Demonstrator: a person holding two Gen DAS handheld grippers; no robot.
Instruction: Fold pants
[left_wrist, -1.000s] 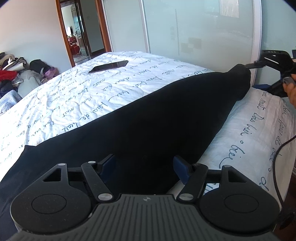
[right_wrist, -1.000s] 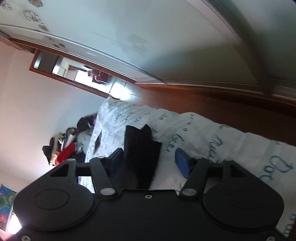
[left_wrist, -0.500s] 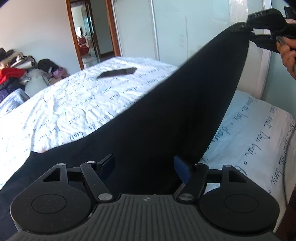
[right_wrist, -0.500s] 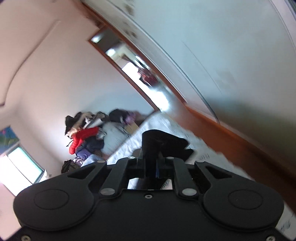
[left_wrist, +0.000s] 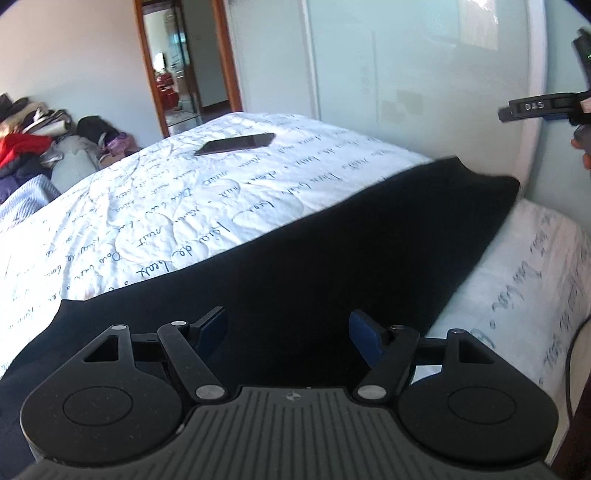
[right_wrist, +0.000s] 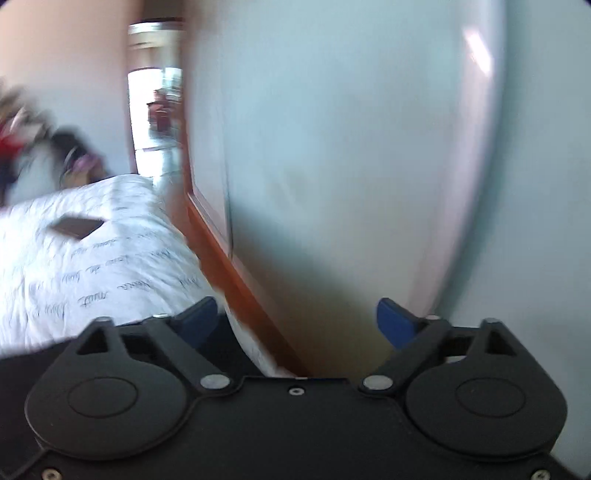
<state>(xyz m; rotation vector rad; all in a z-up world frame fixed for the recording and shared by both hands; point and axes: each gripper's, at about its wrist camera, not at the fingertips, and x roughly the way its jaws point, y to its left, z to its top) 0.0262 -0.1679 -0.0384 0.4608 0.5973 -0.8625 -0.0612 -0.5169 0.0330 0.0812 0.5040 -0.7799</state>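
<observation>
Lying matte and black across the near side of the bed (left_wrist: 110, 221), your pants (left_wrist: 314, 266) form one long soft slab that tapers to a corner at far right, its far edge slightly blurred. Your left gripper (left_wrist: 288, 332) hovers just above the cloth, blue-padded fingers spread apart and holding nothing. Your right gripper (right_wrist: 293, 323) is likewise released, jaws wide and empty, up in the air at far right, apart from the pants. You have one pair of pants, two grippers and one flat dark phone (left_wrist: 236, 144) on the far part of the bed. That bed wears a quilted white cover with blue handwriting. Frosted glass doors (left_wrist: 406, 74) stand beyond, a wood-framed doorway (left_wrist: 184, 66) behind, and a clothes pile (left_wrist: 33, 147) far left.
</observation>
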